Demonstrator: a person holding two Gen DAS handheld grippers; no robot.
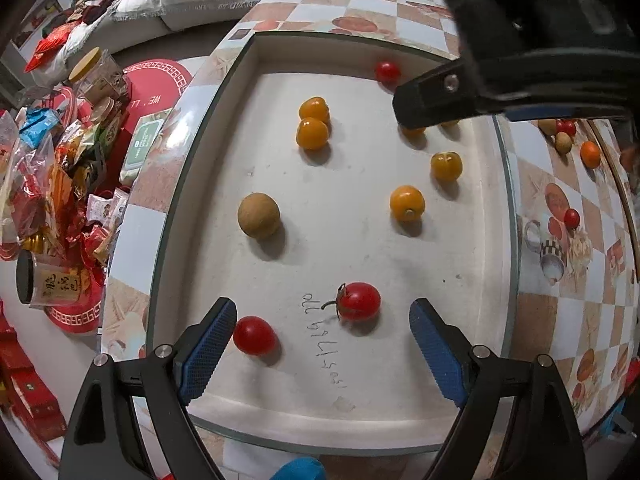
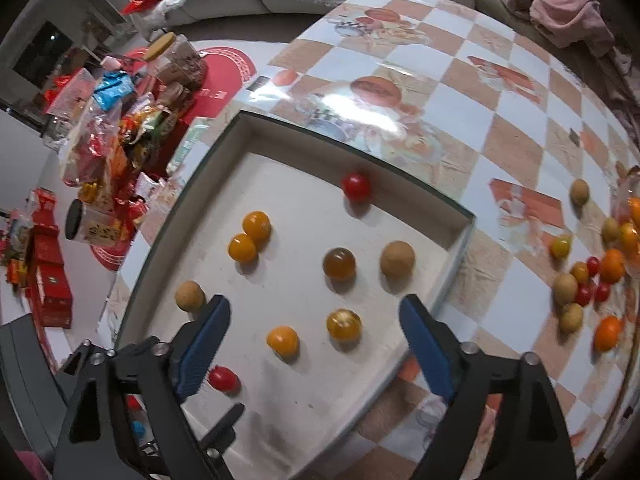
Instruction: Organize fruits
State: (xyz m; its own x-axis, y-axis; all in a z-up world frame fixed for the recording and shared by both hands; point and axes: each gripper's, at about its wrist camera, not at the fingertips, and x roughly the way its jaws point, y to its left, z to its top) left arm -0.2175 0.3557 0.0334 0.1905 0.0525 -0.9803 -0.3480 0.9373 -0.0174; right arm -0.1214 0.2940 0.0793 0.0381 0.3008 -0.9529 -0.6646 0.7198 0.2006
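Both claws, left claw point(image 1: 322, 344) and right claw point(image 2: 314, 344), gape apart over glossy red tomato point(image 1: 358, 301).

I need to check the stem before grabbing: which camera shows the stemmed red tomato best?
Left wrist view: the stemmed red tomato lies unobstructed between the open left gripper fingers, stem visible. Right wrist view shows only part of it, beside a finger pad.

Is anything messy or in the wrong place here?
Yes. A pile of fruit still lies loose on the checkered tablecloth, right of the white tray. In the tray, red tomatoes, yellow ones and brown round fruits lie scattered and mixed, not grouped.
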